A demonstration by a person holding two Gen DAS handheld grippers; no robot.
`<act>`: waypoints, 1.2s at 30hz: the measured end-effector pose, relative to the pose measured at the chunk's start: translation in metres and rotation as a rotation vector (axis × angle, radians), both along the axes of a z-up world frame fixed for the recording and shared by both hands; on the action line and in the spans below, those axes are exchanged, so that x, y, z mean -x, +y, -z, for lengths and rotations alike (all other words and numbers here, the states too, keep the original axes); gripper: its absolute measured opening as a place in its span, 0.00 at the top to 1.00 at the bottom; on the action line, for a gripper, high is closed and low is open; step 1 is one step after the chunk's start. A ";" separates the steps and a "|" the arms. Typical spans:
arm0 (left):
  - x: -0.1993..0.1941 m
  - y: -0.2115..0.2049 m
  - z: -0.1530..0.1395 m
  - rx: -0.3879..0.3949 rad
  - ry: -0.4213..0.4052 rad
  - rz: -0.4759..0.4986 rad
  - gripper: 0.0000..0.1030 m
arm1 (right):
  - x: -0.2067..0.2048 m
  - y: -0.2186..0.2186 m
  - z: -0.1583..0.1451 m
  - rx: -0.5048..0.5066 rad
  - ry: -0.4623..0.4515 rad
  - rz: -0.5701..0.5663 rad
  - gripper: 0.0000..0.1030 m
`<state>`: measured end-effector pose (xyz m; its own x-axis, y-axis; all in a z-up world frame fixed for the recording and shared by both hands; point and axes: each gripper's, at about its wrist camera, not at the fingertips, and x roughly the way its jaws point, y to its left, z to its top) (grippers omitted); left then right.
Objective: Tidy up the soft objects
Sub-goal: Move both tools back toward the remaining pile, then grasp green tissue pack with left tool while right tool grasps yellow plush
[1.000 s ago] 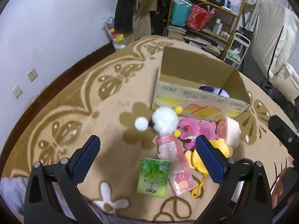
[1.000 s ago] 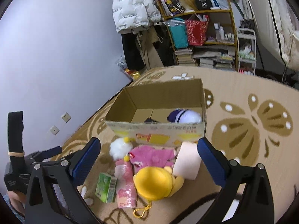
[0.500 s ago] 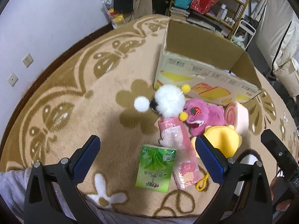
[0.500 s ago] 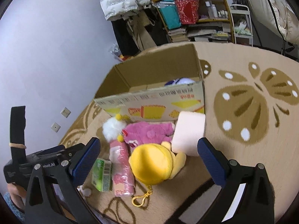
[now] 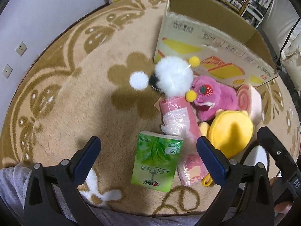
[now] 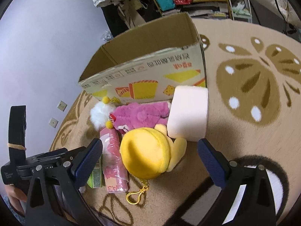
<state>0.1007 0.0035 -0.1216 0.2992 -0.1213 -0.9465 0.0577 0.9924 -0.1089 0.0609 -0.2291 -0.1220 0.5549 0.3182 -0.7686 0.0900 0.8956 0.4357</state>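
Tissue pack (image 5: 157, 161) is the thing to watch, I reckon. In the left wrist view the green pack lies flat on the rug (image 5: 79, 98) right between the two spread fingers of the left tool (image 5: 148, 150), just ahead of the tips, with its long axis running near-to-far, so roughly in line with the fingers. That tool is wide and holds nothing. My guess is it can go straight down and close across the pack's short side with no twist.

Right tool (image 6: 149, 150) is wide too, also holding nothing, and it hangs over the yellow plush (image 6: 148, 152), which sits between its fingers with its gold clip (image 6: 136, 195) trailing towards the near side. So each tool has its own nearest candidate: left is closer to the green pack, right is closer to the yellow one.

Everything else is heaped just to the right of the green pack and further off: a pink wrapped pack (image 5: 180, 124) touching its right edge, then the pink plush (image 5: 214, 98), the white pompom toy (image 5: 173, 77) and a pink roll cushion (image 5: 250, 101). The cardboard box (image 5: 207, 43) stands at the far side, open top, with the pile up against its near wall. Whatever gets picked probably goes forward and over that wall.
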 end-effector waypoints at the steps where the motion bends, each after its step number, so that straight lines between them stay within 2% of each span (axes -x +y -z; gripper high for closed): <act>1: -0.001 -0.001 0.003 -0.008 0.010 0.002 0.02 | -0.001 0.000 0.002 -0.006 0.005 0.001 0.00; 10: -0.010 -0.008 0.024 -0.047 0.074 0.027 0.02 | -0.011 0.003 0.024 -0.033 0.069 -0.008 0.00; 14: -0.009 -0.007 0.028 -0.065 0.083 0.009 0.02 | -0.014 0.002 0.030 -0.037 0.094 -0.004 0.00; 17: -0.009 -0.007 0.029 -0.060 0.089 0.007 0.05 | -0.014 0.003 0.032 -0.029 0.099 -0.003 0.00; 19: -0.008 -0.007 0.029 -0.057 0.089 0.007 0.11 | -0.015 0.004 0.034 -0.025 0.099 -0.009 0.01; 23: -0.008 -0.006 0.028 -0.036 0.096 0.003 0.15 | -0.016 0.006 0.035 -0.020 0.109 -0.030 0.10; 30: -0.011 -0.005 0.035 0.007 0.138 0.009 0.34 | -0.016 0.012 0.034 0.012 0.109 -0.057 0.34; 33: -0.010 -0.009 0.038 0.006 0.144 0.028 0.48 | -0.015 0.013 0.031 0.011 0.097 -0.056 0.44; 36: -0.010 -0.012 0.035 0.030 0.134 0.040 0.49 | -0.012 0.015 0.027 0.031 0.075 -0.065 0.50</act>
<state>0.1103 -0.0083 -0.1569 0.1652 -0.1590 -0.9734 0.0801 0.9858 -0.1475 0.0731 -0.2138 -0.1485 0.4740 0.3272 -0.8175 0.0624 0.9136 0.4018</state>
